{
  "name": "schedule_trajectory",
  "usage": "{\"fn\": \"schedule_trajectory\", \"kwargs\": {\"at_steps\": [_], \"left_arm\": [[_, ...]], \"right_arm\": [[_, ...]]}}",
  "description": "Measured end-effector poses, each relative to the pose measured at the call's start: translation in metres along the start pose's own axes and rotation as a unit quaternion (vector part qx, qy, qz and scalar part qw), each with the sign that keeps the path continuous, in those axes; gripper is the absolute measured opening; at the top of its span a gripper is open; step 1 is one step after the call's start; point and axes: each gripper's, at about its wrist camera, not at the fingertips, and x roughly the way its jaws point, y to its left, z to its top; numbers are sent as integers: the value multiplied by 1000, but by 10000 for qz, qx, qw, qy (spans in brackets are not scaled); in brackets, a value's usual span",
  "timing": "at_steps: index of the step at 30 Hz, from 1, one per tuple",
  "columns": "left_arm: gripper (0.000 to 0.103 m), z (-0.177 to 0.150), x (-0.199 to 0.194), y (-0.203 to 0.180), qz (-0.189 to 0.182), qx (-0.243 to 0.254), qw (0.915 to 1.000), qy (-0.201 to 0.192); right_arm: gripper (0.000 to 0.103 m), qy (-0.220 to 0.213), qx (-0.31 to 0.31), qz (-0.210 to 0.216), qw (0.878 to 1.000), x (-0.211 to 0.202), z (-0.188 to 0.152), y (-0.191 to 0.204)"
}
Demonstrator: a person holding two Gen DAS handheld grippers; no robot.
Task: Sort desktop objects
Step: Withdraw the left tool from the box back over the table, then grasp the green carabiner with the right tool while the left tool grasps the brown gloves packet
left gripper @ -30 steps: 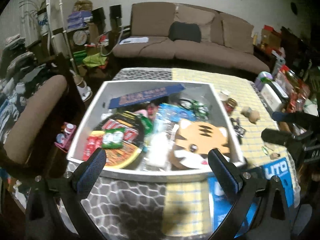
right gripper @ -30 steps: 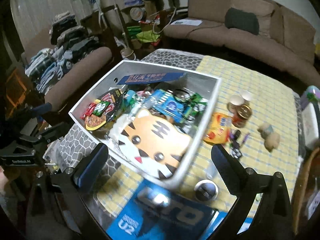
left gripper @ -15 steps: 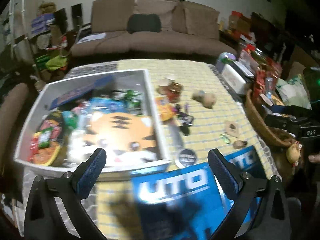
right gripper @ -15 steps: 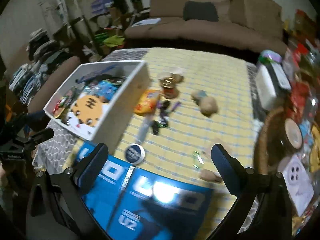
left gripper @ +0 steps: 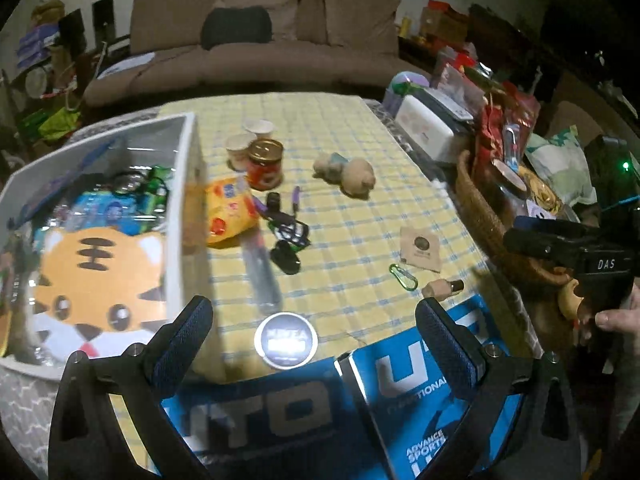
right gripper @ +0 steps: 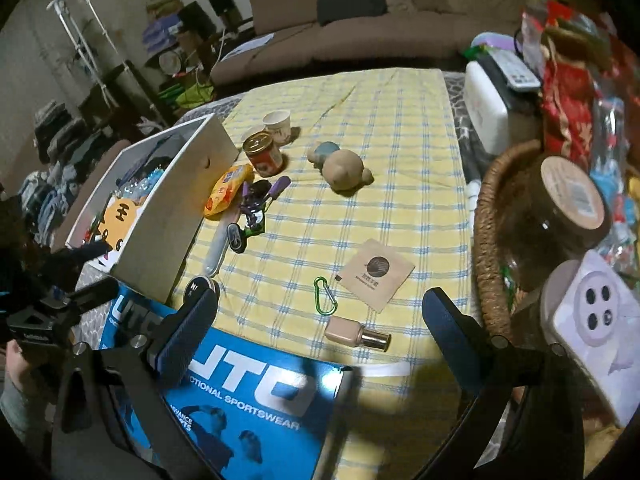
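Hovering over tablecloth (left gripper: 360, 216); fingers (left gripper: 182, 340) apart

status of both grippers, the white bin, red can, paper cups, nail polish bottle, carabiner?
left gripper: open, empty
right gripper: open, empty
white bin: open-topped, full of items
red can: upright, lid on
paper cups: upright, side by side
nail polish bottle: on its side, capped
green carabiner: lying flat

Home living rm: brown sofa (left gripper: 256, 40), laundry piles (right gripper: 56, 152), cluttered table w/ checked cloth (right gripper: 380, 152).
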Motion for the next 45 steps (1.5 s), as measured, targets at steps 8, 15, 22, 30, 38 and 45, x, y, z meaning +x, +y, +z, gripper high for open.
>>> {"fn": "schedule_trajectory", "kwargs": {"at_steps": [8, 15, 22, 30, 38, 45], "left_arm": [[103, 1, 31, -4, -154, 26, 9998, 146], [103, 0, 39, -12, -281, 307, 9988, 238], [103, 0, 39, -2, -464, 175, 9985, 245], [103, 3, 46, 0, -382, 236, 9985, 315], [103, 17, 49, -16, -397, 422, 9974, 435], [103, 46, 81, -69, -507, 918, 9907, 872]], "right_arm": [[41, 550, -196, 28, 9983, 56, 0, -4], [40, 1438, -798, 148, 9863, 114, 9, 4], [39, 1974, -1368, -13, 9707, 149, 3, 17], [23, 2092, -2203, -466, 9516, 159, -12, 37], [18, 1325, -1412, 162, 9809, 114, -7, 14], [18, 488, -490, 542, 9961, 34, 22, -27]]}}
